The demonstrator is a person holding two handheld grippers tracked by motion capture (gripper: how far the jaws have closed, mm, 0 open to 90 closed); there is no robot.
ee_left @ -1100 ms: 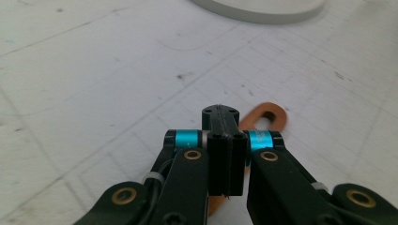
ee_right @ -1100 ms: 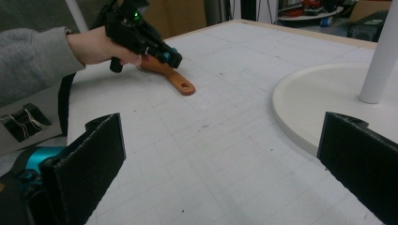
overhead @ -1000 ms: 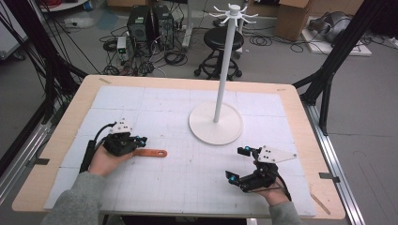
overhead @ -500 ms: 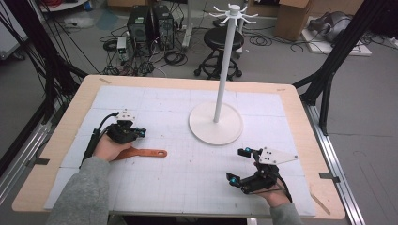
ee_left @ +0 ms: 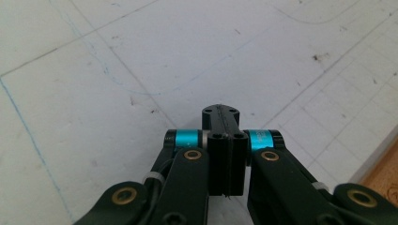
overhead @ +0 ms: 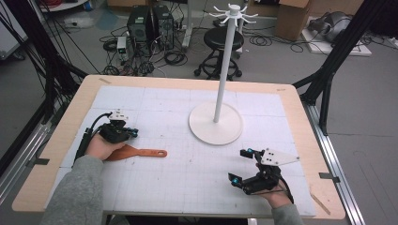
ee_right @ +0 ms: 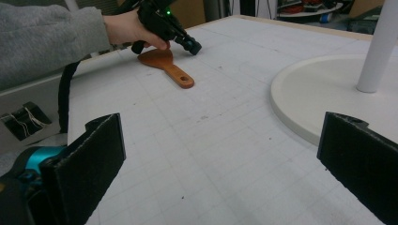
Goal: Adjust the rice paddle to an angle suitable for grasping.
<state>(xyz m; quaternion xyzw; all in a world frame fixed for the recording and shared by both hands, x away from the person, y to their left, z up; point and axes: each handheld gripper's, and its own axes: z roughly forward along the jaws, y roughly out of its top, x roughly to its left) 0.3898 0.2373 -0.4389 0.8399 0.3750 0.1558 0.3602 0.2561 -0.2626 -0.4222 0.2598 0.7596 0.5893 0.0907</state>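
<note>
On the left side of the tabletop [overhead: 155,101] an orange-brown spatula [overhead: 133,153] lies flat on the white gridded mat, its handle with a hanging hole pointing toward the middle of the mat and its blade end partly under the person's left hand [overhead: 99,146]. That hand holds the left gripper [overhead: 133,133] just above and behind the blade; its fingers are pressed together with nothing between them, and in the left gripper view they hang over bare mat. In the right gripper view the spatula lies just beside the far gripper's tip, and I cannot tell whether they touch. The right gripper [overhead: 240,165] sits near the front right of the mat, well apart from the spatula, its fingers spread wide and empty. A white stand [overhead: 216,123] with a round base and tall pole rises behind it.
</note>
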